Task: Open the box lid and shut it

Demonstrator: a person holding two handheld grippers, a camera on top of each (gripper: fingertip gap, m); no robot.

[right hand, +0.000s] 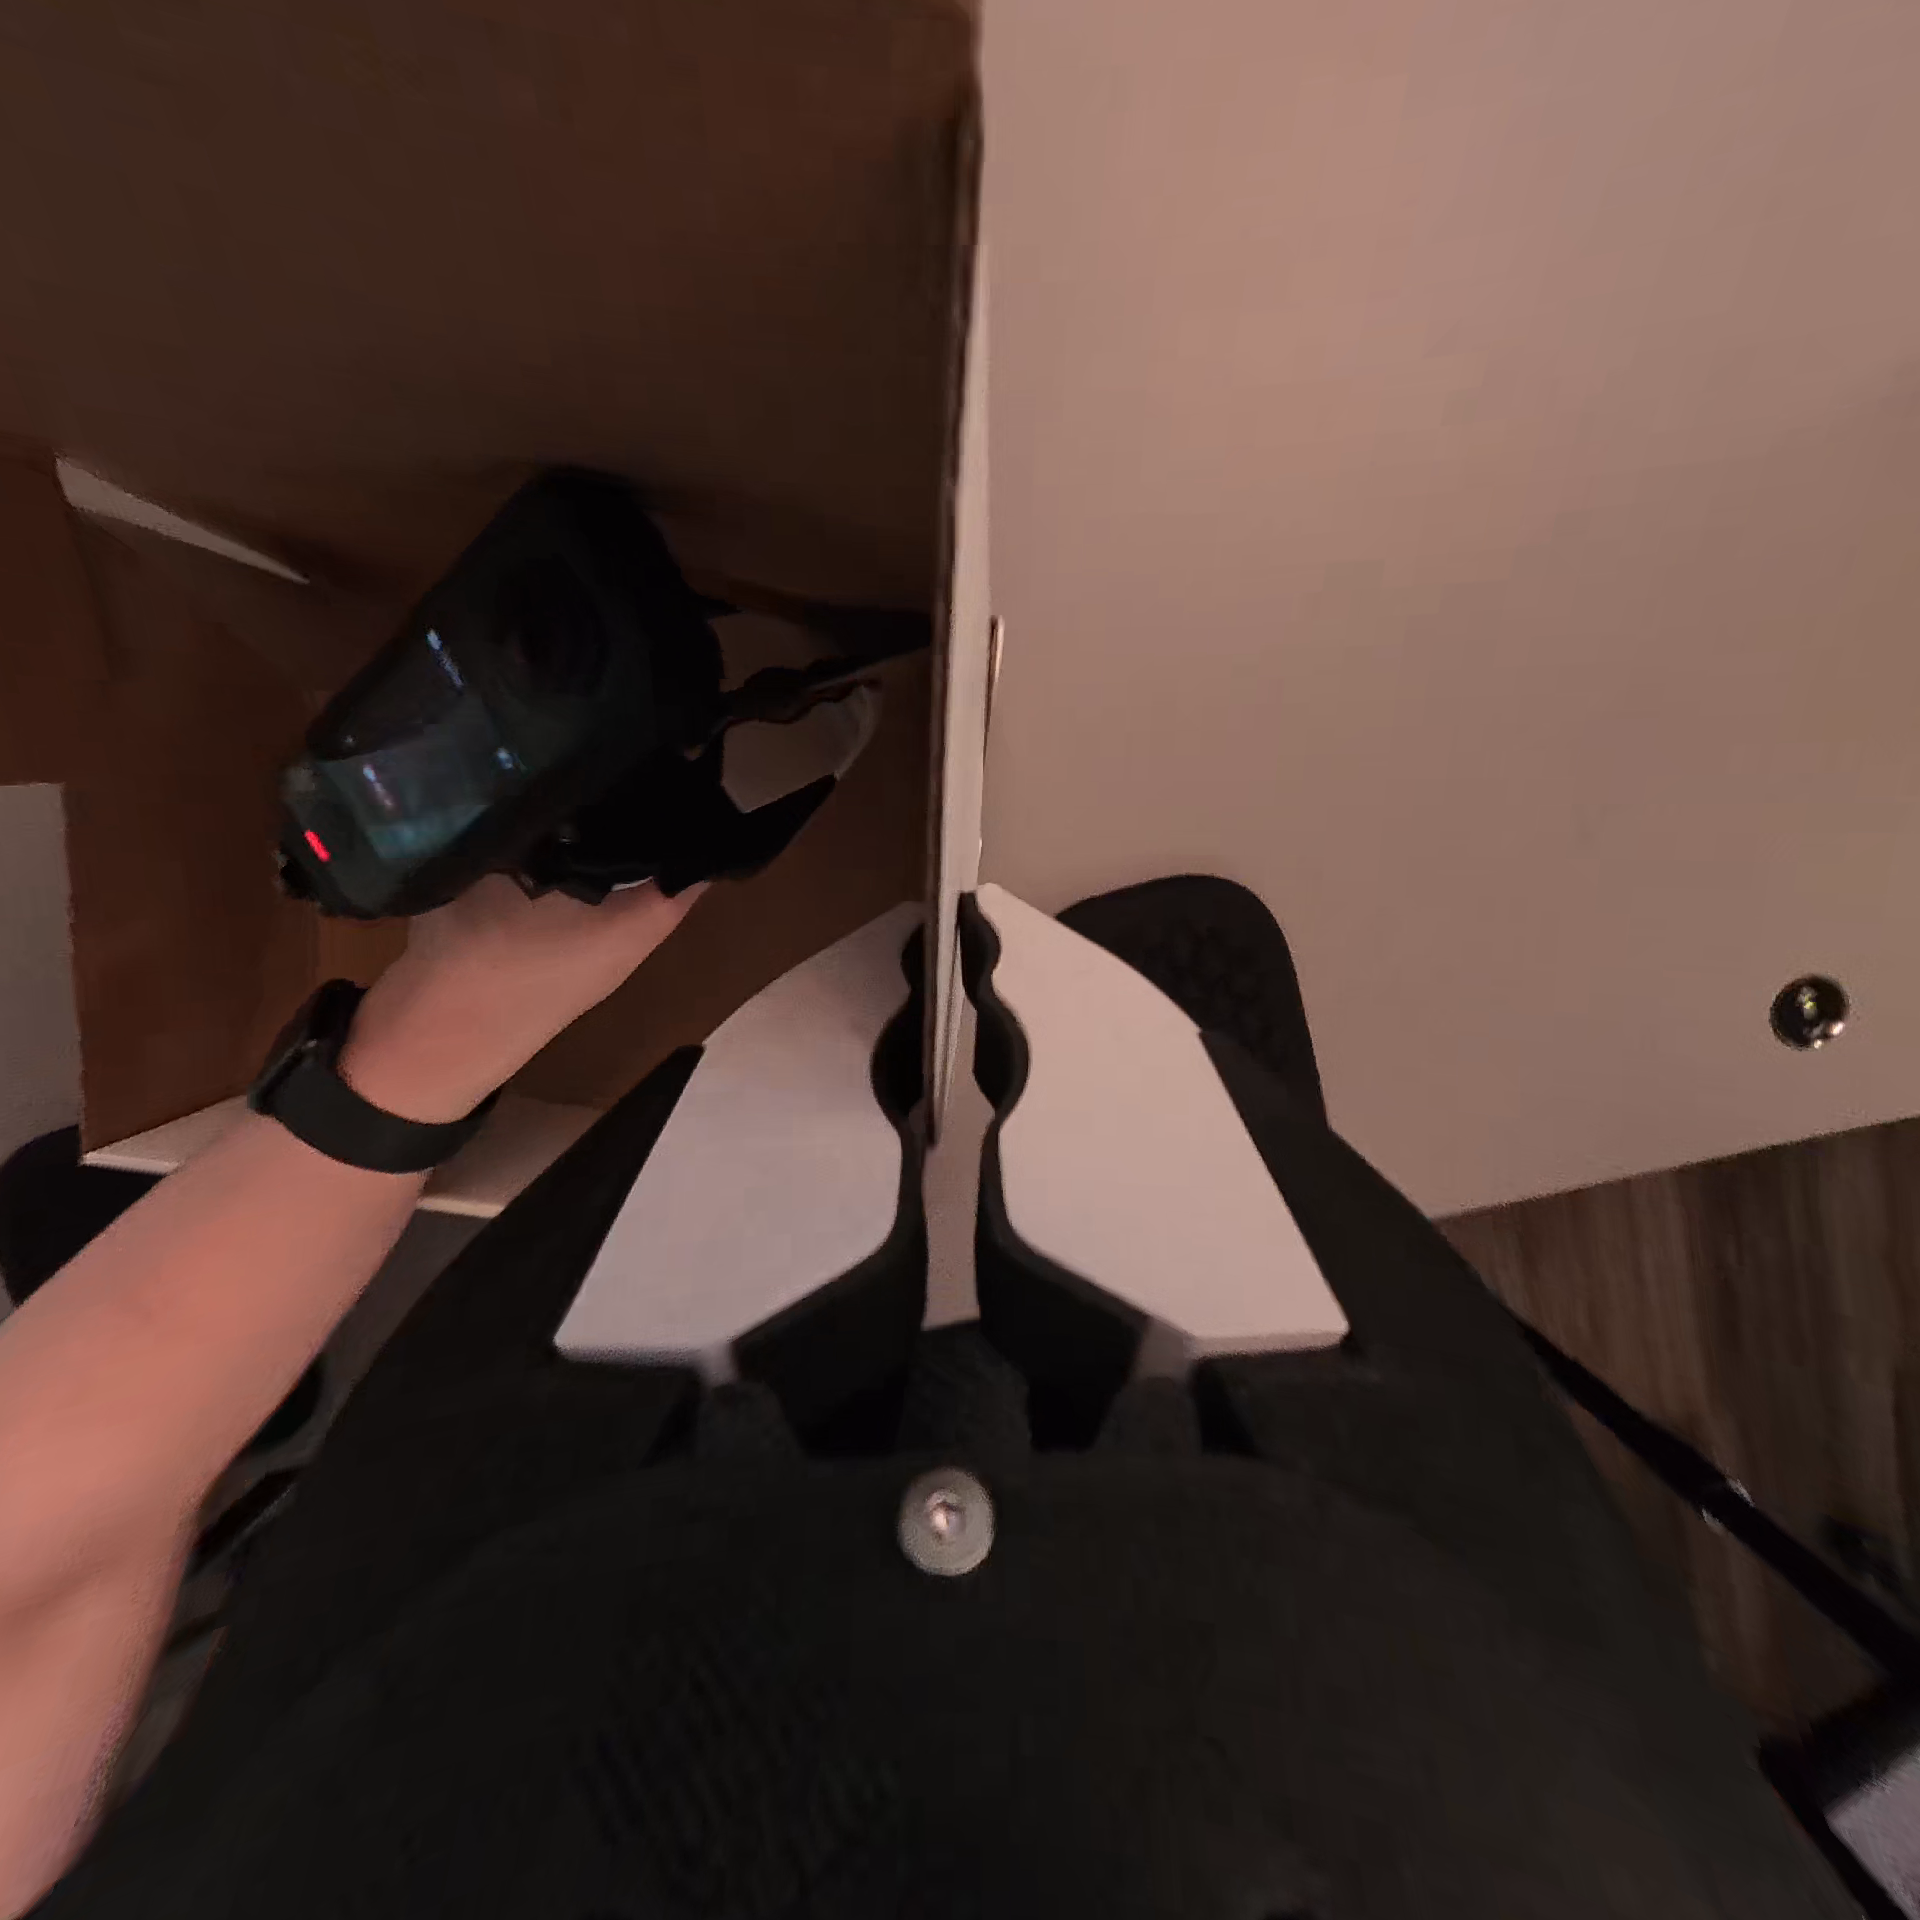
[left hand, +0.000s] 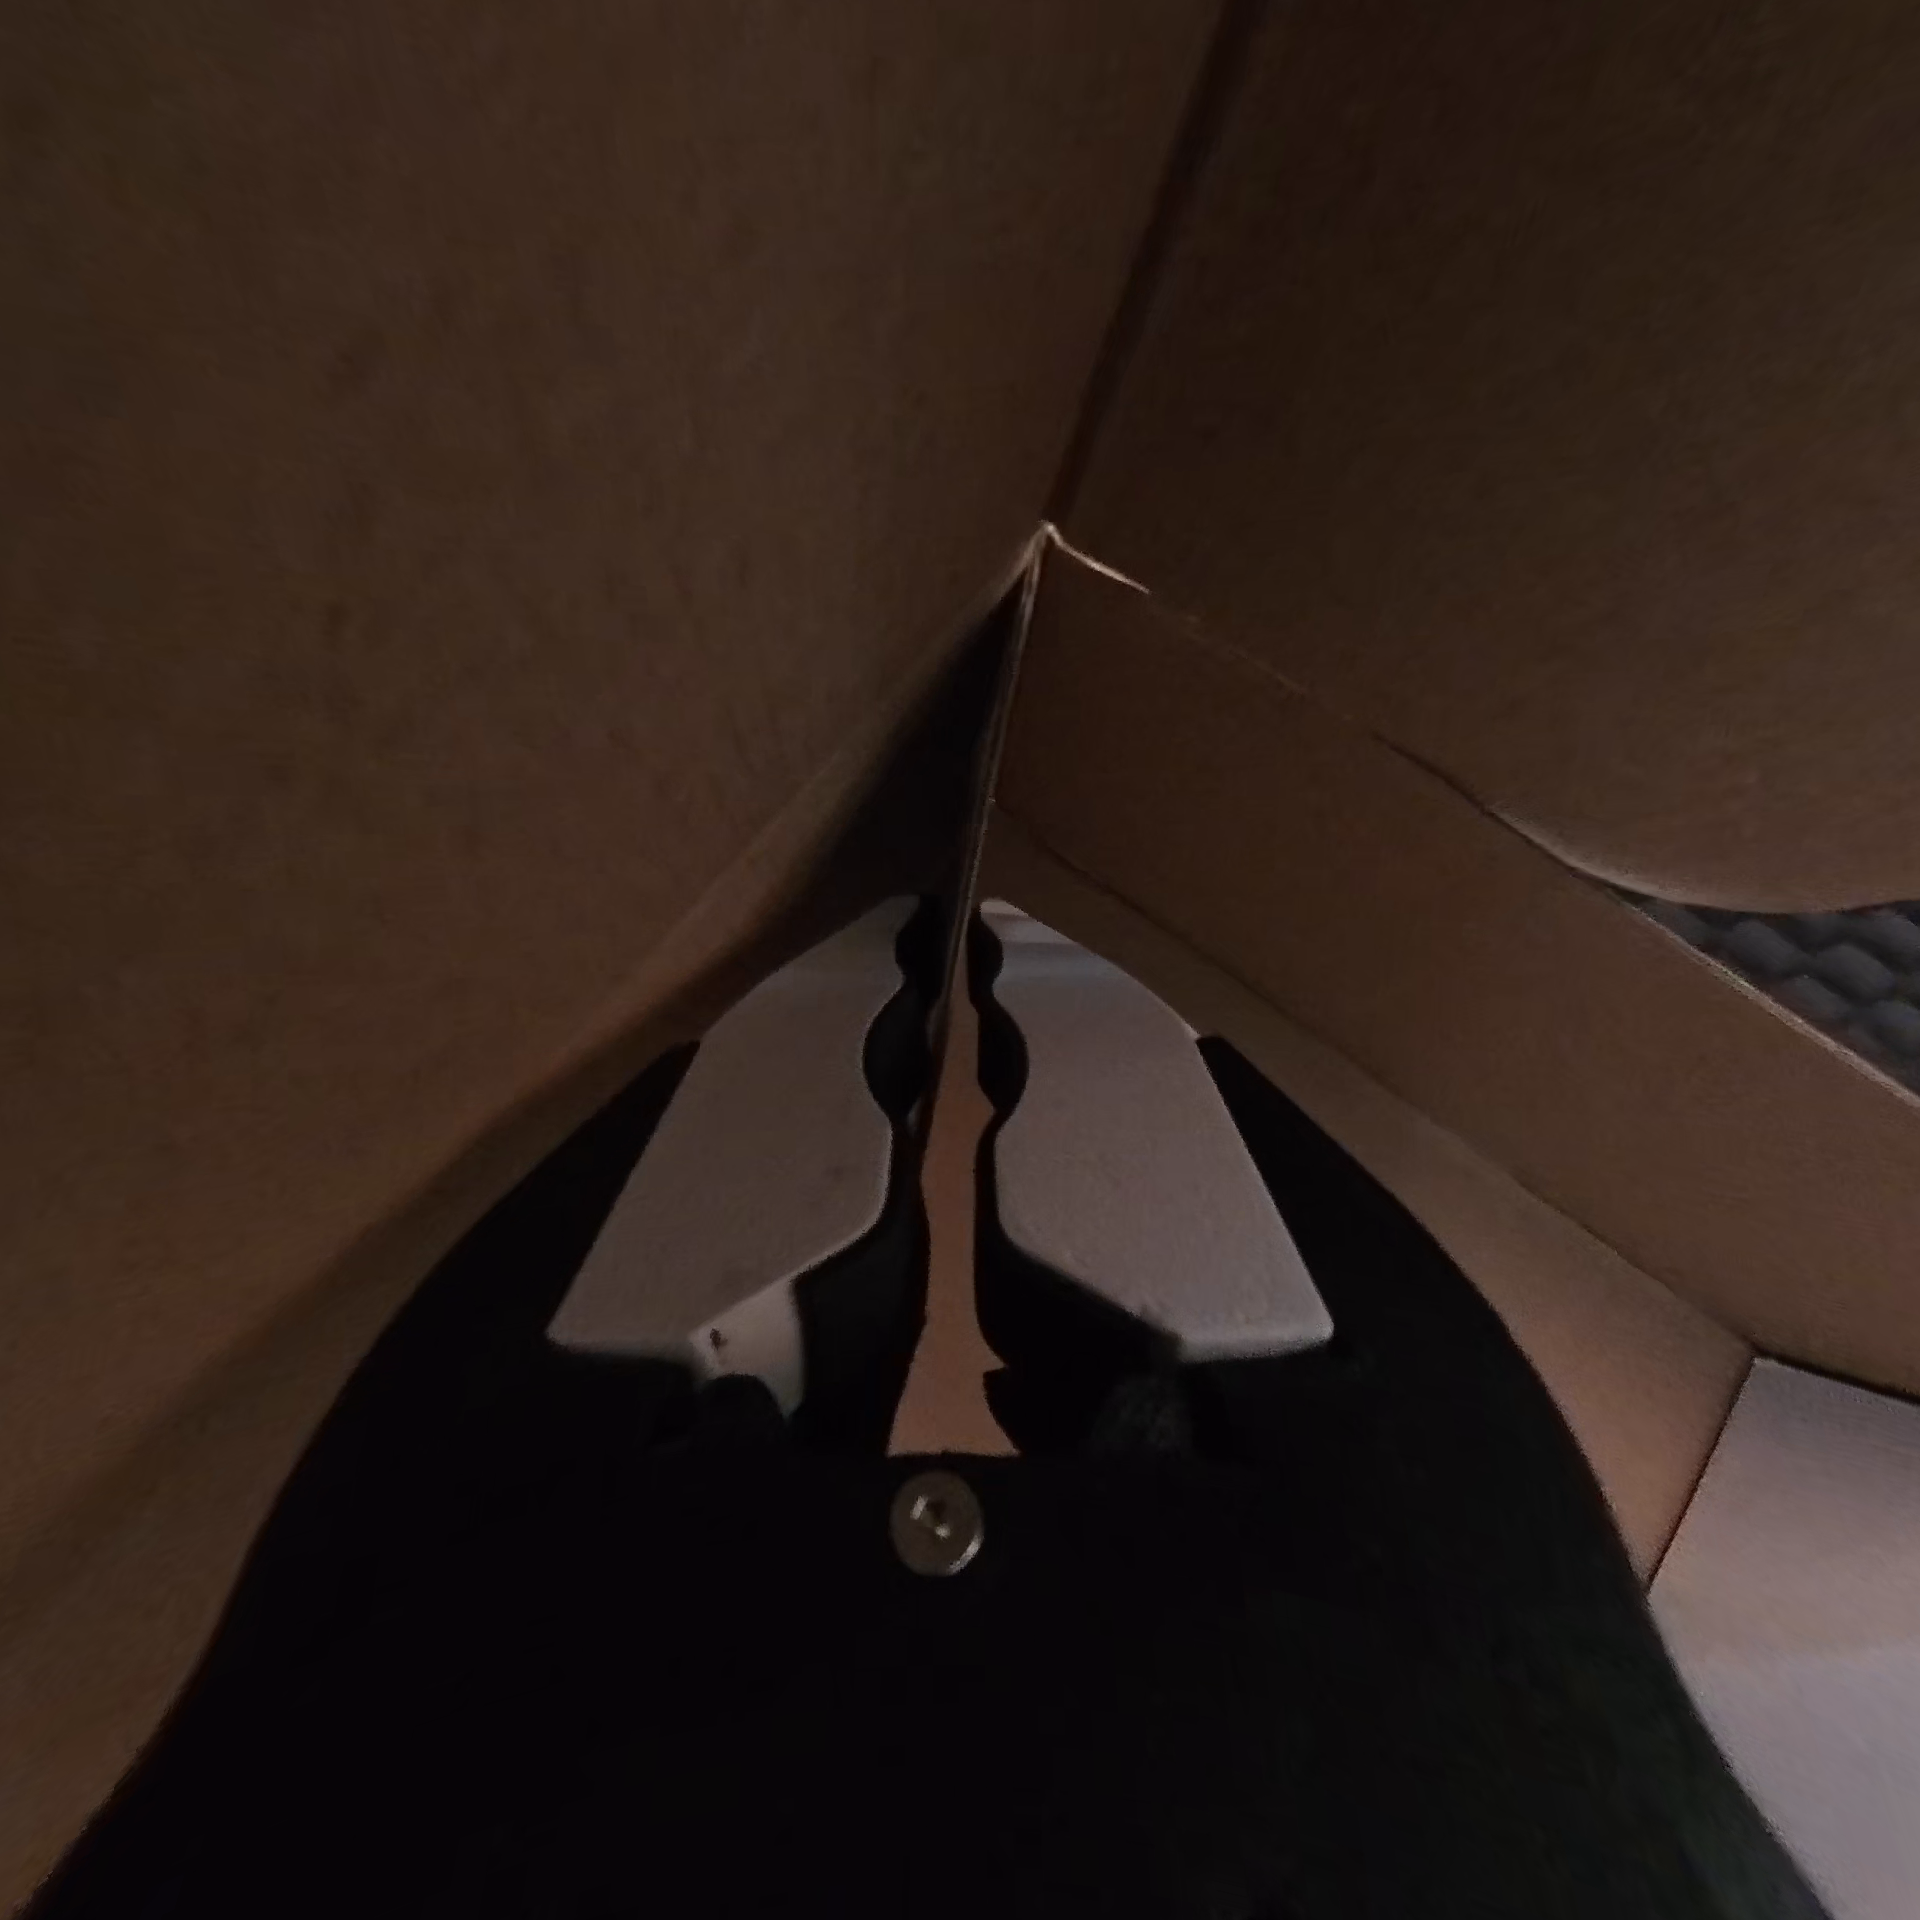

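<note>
A brown cardboard box fills the left wrist view, with its inner walls close around me. My left gripper is shut on the thin edge of a box flap, seen edge-on between the black fingers. In the right wrist view my right gripper is shut on the edge of the box lid, which stands upright, white outside and brown inside. The left gripper shows farther off, held by a hand and clamped on a flap deep in the box.
A person's forearm with a black wristband crosses the lower left. A pale table top with a round metal fitting lies to the right. A dark wood floor shows beyond its edge. A dark textured mat shows at the right.
</note>
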